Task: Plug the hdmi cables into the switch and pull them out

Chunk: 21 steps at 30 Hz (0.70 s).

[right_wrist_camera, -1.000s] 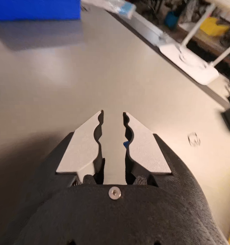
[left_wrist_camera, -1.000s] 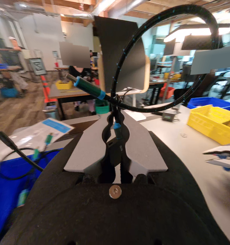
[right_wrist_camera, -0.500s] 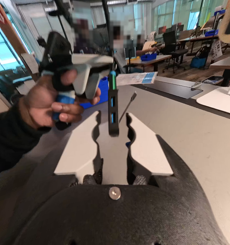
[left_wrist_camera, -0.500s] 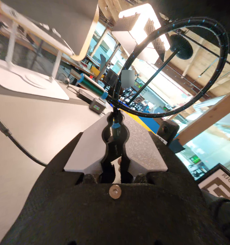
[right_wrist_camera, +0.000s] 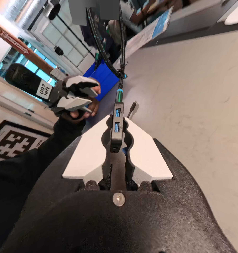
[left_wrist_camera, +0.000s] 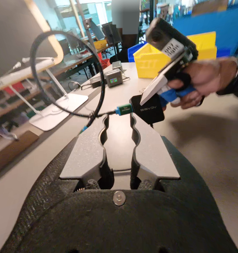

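Note:
The black switch [right_wrist_camera: 116,131] is clamped between the fingers of my right gripper [right_wrist_camera: 117,118], above the grey table [right_wrist_camera: 184,95]. A green HDMI plug [right_wrist_camera: 119,96] sits in its far end, and the black braided cable [right_wrist_camera: 122,54] loops away. In the left wrist view the switch [left_wrist_camera: 148,109] hangs in the right gripper [left_wrist_camera: 152,94], with the green plug [left_wrist_camera: 124,109] in its side and the cable [left_wrist_camera: 35,68] curling in a big loop. The cable's second plug [left_wrist_camera: 83,129] peeks from behind my left finger. My left gripper [left_wrist_camera: 119,116] is open and empty, just short of the plug.
A yellow bin [left_wrist_camera: 150,64], grey charger boxes [left_wrist_camera: 113,79] and a white stand base [left_wrist_camera: 58,110] stand on the table's far side. A blue bin [right_wrist_camera: 102,79] and a plastic bag [right_wrist_camera: 150,34] lie behind the switch. A thin black lead [right_wrist_camera: 133,106] lies nearby. One gripper's finger ends stand about 7 cm off the other's.
My left gripper held the switch with the cable plugged in; it has let go and drawn back open. My right gripper closed on the switch and now holds it.

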### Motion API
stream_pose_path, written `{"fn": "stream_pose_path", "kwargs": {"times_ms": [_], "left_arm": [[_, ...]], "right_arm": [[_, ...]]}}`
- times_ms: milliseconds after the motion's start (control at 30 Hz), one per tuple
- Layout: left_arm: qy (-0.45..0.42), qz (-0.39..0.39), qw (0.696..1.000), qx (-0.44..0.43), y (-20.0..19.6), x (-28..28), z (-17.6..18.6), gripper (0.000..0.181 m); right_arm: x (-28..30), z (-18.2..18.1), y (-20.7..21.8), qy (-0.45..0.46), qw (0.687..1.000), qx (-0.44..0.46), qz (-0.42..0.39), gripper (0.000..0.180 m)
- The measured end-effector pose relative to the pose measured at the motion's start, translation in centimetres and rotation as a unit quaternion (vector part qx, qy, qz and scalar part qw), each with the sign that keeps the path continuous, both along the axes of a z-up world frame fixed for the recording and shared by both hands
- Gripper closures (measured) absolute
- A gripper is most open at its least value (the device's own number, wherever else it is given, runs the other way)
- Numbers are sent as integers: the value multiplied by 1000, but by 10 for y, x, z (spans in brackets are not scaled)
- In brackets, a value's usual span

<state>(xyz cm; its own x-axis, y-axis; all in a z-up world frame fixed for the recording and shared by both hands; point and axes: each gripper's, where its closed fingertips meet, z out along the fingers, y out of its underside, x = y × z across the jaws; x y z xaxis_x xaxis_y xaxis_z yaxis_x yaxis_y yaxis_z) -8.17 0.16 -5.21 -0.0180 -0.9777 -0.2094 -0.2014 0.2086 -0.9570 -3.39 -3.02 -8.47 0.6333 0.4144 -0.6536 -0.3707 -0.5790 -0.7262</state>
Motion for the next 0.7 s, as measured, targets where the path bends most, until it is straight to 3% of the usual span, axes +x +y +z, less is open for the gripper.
{"fn": "stream_pose_path", "kwargs": {"times_ms": [100, 200, 367, 533, 700], "left_arm": [[21, -23, 992, 119, -12, 6, -12, 149], [63, -36, 966, 248, -24, 10, -27, 149], [108, -23, 924, 365, -25, 18, -44, 148], [114, -16, 899, 422, -29, 23, -50, 155], [113, 42, 931, 343, -18, 24, -45, 160]], "right_arm": [[-11, -11, -9, -13, 998, -32, 44, 167], [-18, -15, -14, -24, 997, -44, 65, 167], [-27, -12, -20, -41, 994, -35, 91, 167], [-30, -8, -21, -63, 993, -9, 97, 166], [-7, 15, -4, -97, 992, 81, 9, 158]]}}
